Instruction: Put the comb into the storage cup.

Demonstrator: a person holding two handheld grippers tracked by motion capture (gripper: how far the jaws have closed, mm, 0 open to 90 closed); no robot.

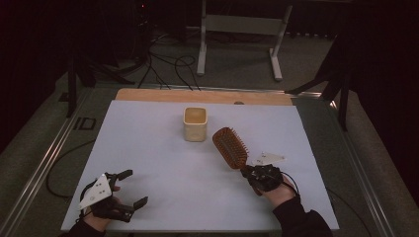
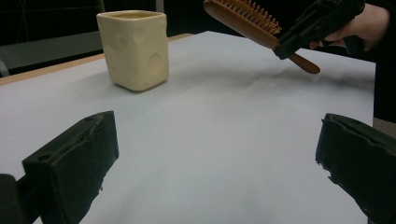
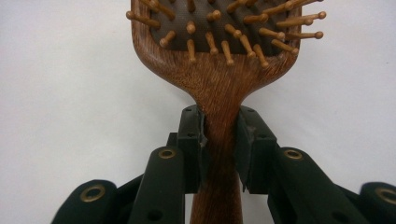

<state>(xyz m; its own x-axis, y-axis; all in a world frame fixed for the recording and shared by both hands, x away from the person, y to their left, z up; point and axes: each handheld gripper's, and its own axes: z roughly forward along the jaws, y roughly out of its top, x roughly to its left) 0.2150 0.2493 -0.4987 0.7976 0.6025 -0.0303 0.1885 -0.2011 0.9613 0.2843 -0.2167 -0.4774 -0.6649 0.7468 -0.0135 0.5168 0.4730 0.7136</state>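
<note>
A wooden hairbrush (image 1: 230, 147) with wooden bristles is held above the white sheet, its head pointing toward the cup. My right gripper (image 1: 250, 174) is shut on its handle (image 3: 219, 140), both pads pressing the neck just below the head. In the left gripper view the hairbrush (image 2: 245, 21) hangs in the air at the upper right. A cream square cup (image 1: 194, 124) stands upright behind the sheet's middle, a little left of the brush head; the left gripper view has the cup (image 2: 134, 49) at upper left. My left gripper (image 1: 133, 188) rests near the front left corner, open, nothing between its jaws.
The white sheet (image 1: 163, 168) covers a wooden table (image 1: 148, 95) whose far edge shows as a strip. Metal rails run along both sides. Cables and a white stand's legs (image 1: 237, 44) lie on the floor beyond the table.
</note>
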